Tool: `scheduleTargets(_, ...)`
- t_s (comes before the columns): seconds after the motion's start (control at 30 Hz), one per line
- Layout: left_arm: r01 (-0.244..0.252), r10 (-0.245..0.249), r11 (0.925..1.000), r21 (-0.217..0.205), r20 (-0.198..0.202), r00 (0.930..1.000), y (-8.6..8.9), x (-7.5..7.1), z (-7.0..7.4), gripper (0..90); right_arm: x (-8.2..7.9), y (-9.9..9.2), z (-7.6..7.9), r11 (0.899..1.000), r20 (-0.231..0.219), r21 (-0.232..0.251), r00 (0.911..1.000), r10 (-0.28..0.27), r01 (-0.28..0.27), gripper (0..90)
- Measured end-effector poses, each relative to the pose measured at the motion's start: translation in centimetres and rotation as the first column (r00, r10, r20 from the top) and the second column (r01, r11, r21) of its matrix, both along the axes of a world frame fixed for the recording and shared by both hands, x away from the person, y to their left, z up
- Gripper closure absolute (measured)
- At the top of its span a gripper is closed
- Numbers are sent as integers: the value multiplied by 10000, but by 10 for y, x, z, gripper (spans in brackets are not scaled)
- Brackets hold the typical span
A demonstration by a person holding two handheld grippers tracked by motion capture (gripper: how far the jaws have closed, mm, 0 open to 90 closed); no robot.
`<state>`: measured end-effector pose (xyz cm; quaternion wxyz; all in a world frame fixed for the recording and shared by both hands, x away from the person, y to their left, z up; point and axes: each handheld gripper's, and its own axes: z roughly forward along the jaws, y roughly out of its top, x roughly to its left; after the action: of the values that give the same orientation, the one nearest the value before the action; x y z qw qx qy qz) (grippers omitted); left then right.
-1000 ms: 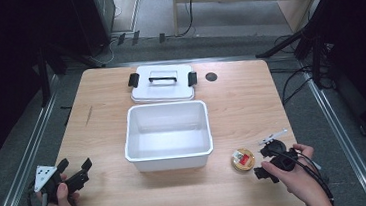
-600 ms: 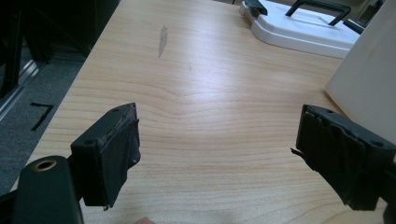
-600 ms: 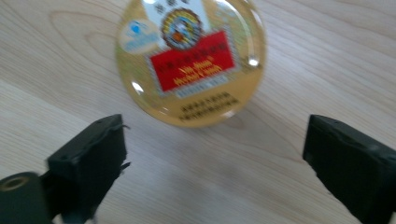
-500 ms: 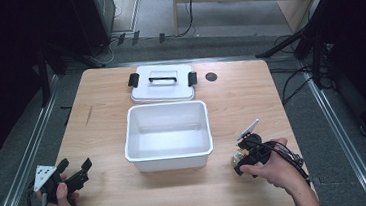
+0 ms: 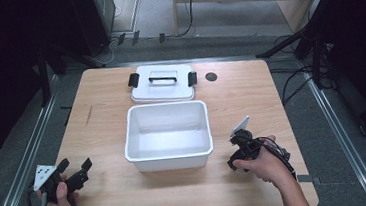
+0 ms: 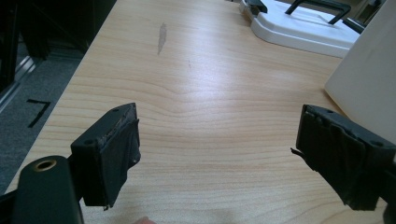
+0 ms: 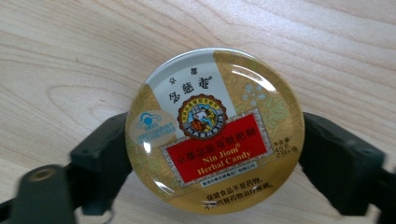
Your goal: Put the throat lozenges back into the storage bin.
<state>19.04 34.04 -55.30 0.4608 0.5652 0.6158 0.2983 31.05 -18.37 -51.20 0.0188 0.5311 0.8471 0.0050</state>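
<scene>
A pale wood worktop [image 5: 102, 115] stands on a grey floor with dark equipment and cables around it. In its middle sits an empty white plastic bin [image 5: 167, 134], and I place everything else by that bin. Just behind it lies its white lid [image 5: 161, 83], with a black handle and black clips.

At the bin's right front corner, my right gripper [image 5: 240, 153] has its jaws on either side of a round herbal candy tin [image 7: 212, 130]. In the right gripper view the pads [image 7: 336, 163] meet the tin's rim at left and right, so I judge it pinched or very nearly so; whether it is clear of the wood I cannot tell.

I expect the tin to be light, stiff and shallow. Its glossy metal lid and curved rim look slippery, so it could twist or squirt out. The best hold is across the widest part, level and squeezed firmly; it should not crush.

My left gripper [image 5: 74, 172] waits near the bin's left front corner, jaws spread wide over bare wood and holding nothing.
</scene>
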Motion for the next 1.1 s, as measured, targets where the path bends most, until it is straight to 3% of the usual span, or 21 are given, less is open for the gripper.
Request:
scheduleTargets(0.2,5,-5,10000,-20,-37,10000,0,0,0,142,-1,0,5,9989,-320,183,9985,436,-430,201)
scheduleTargets(0.4,7,-7,10000,-12,-26,10000,0,0,0,142,1,-2,20,9984,-64,332,9989,465,-462,202)
scheduleTargets(0.8,22,-22,10000,11,-8,10000,0,0,0,141,7,10,70,9951,569,510,9950,822,-852,201)
scheduleTargets(1.1,13,-13,10000,-39,11,10000,0,0,0,142,15,24,107,9921,790,648,9916,1022,-1074,201)
